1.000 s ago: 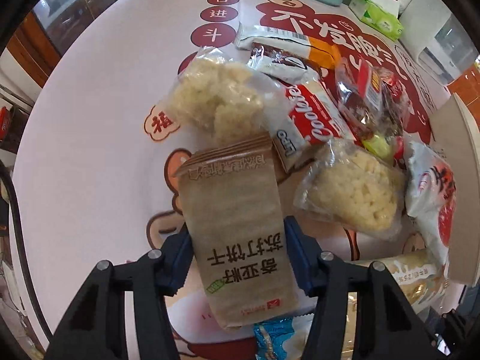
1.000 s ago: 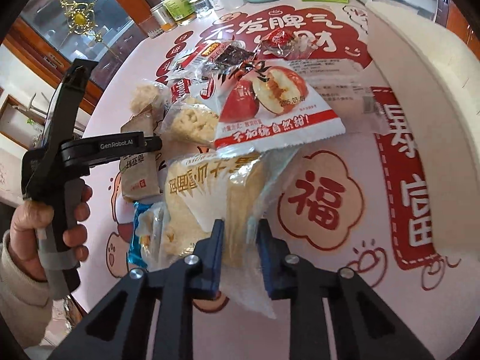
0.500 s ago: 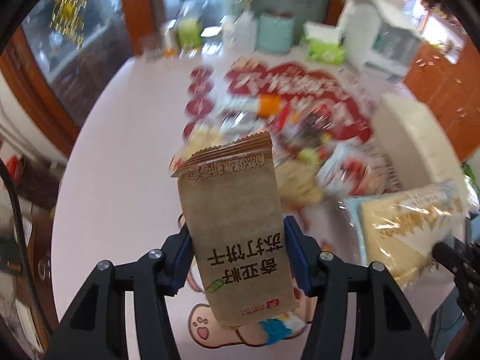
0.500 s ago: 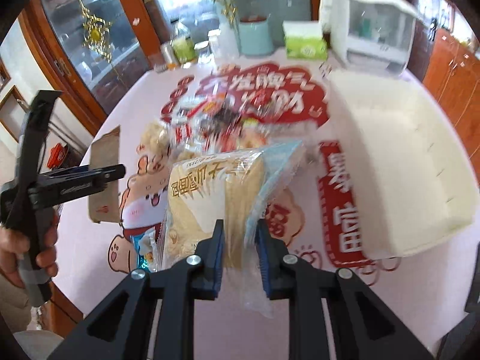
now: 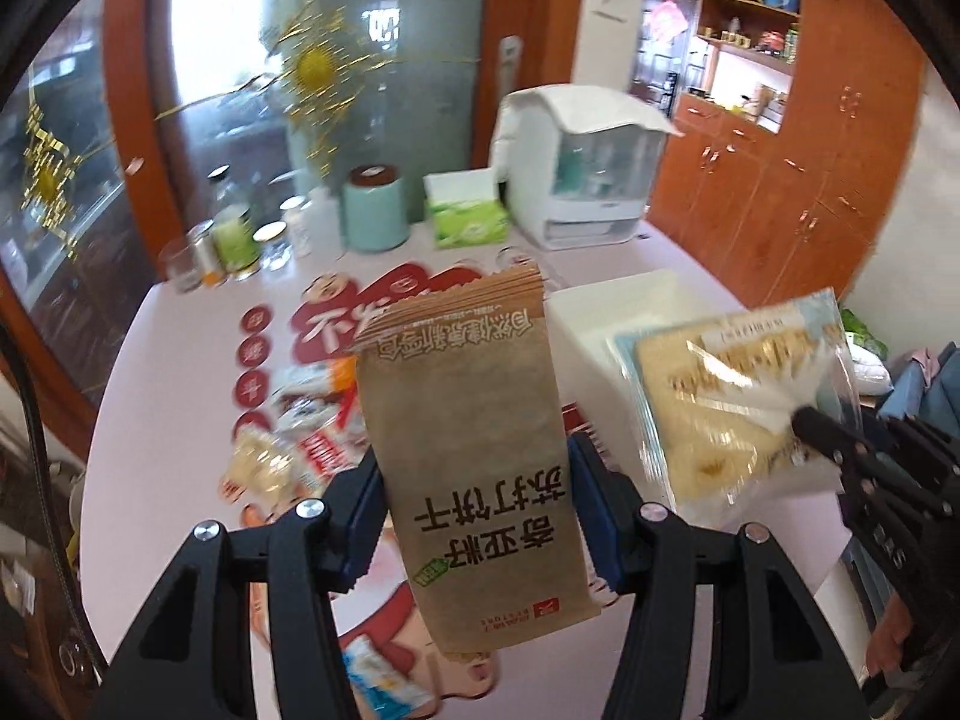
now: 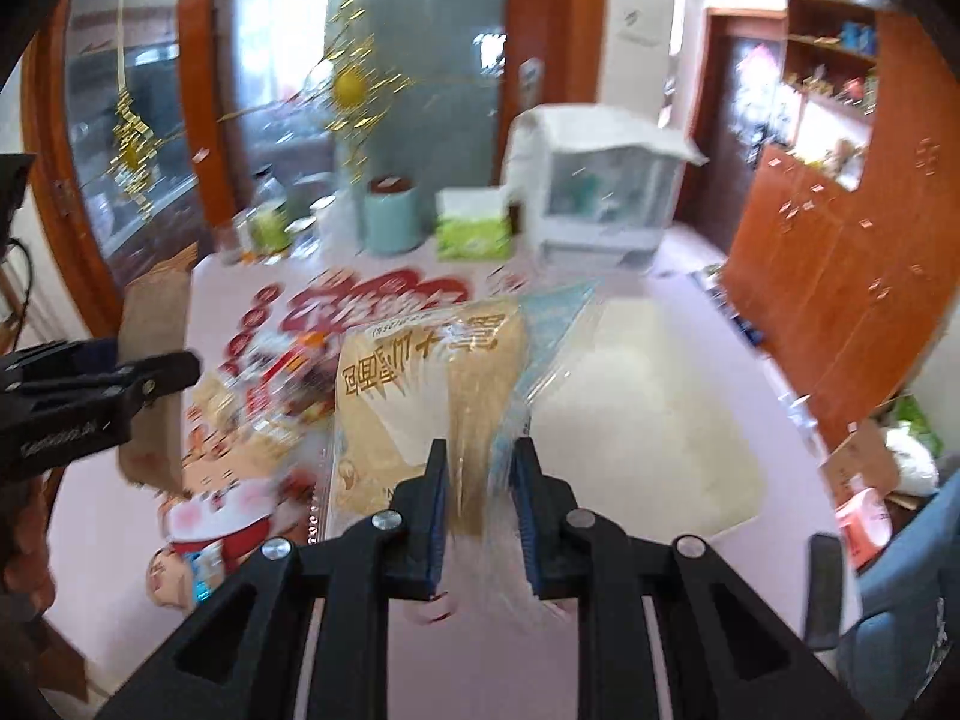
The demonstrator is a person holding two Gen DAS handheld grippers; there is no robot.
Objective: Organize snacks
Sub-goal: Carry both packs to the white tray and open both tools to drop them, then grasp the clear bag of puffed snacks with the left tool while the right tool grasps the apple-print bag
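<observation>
My left gripper [image 5: 471, 480] is shut on a brown paper cracker packet [image 5: 474, 450] and holds it high above the table. My right gripper [image 6: 480, 480] is shut on a clear bag of pale bread [image 6: 420, 408], also lifted; the bag shows in the left wrist view [image 5: 732, 402] at the right. The left gripper with its brown packet [image 6: 153, 384] shows at the left of the right wrist view. A white bin [image 6: 648, 420] stands on the table to the right. Several loose snack packets [image 5: 294, 450] lie on the table below.
At the table's back stand jars [image 5: 228, 240], a mint canister [image 5: 375, 210], a green tissue box [image 5: 468, 219] and a white appliance [image 5: 588, 174]. The cloth is pink with red prints. Wooden cabinets [image 5: 810, 180] line the right wall.
Both grippers have risen from the snack pile with their packets and now look across the table at the room. The bread bag has moved toward the white bin.
</observation>
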